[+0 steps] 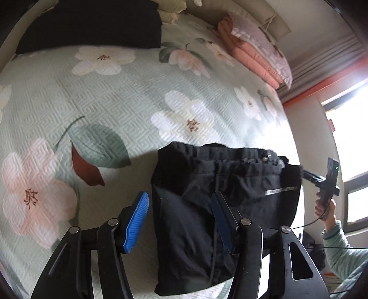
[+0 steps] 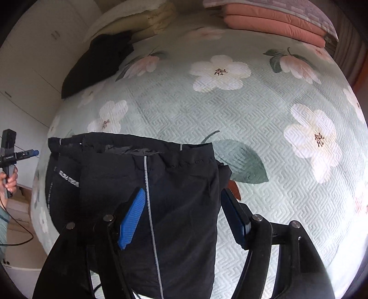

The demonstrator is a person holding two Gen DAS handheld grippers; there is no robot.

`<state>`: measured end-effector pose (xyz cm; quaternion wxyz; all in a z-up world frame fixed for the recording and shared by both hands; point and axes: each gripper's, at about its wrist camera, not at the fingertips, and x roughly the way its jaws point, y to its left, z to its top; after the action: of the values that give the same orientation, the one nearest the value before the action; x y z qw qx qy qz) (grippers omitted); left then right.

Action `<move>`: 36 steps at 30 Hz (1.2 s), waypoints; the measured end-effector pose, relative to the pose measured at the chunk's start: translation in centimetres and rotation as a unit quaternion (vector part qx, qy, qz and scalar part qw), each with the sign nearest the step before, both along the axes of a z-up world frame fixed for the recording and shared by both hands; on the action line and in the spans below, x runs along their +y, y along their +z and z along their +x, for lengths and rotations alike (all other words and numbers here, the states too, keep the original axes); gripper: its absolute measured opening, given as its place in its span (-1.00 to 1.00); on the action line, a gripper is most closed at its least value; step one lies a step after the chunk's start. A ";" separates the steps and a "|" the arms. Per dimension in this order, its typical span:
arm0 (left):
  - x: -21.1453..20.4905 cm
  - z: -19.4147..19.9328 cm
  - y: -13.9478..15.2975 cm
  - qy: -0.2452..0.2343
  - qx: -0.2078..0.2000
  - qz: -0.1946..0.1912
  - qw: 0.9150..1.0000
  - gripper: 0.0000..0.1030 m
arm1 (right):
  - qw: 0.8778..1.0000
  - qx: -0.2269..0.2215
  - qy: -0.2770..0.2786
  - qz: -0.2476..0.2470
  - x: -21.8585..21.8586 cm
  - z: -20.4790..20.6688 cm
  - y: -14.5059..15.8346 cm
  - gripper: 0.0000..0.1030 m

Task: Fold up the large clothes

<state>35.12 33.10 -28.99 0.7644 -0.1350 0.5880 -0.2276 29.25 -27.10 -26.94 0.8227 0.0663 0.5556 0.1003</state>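
Note:
A pair of black trousers, folded into a compact rectangle, lies on the floral green bedspread; it also shows in the right wrist view with a grey drawstring and reflective strips. My left gripper is open above its left part, touching nothing. My right gripper is open above the trousers' right part. The right gripper shows in the left wrist view at the trousers' right edge. The left gripper shows in the right wrist view off the trousers' left edge.
A folded black garment lies at the far left of the bed, also in the right wrist view. Folded pink quilts and cream bedding sit at the head. A window is to the right, white cupboards to the left.

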 end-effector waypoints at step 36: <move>-5.5 2.5 2.7 0.052 -0.151 -0.066 0.985 -0.82 | 0.974 -0.150 -0.058 -0.158 0.4 -1.0 5.1 -0.67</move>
<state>37.61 27.60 -26.33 0.8449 -0.1795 0.4415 -0.2430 28.24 -26.66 -21.89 0.9013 -0.0483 0.4296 -0.0279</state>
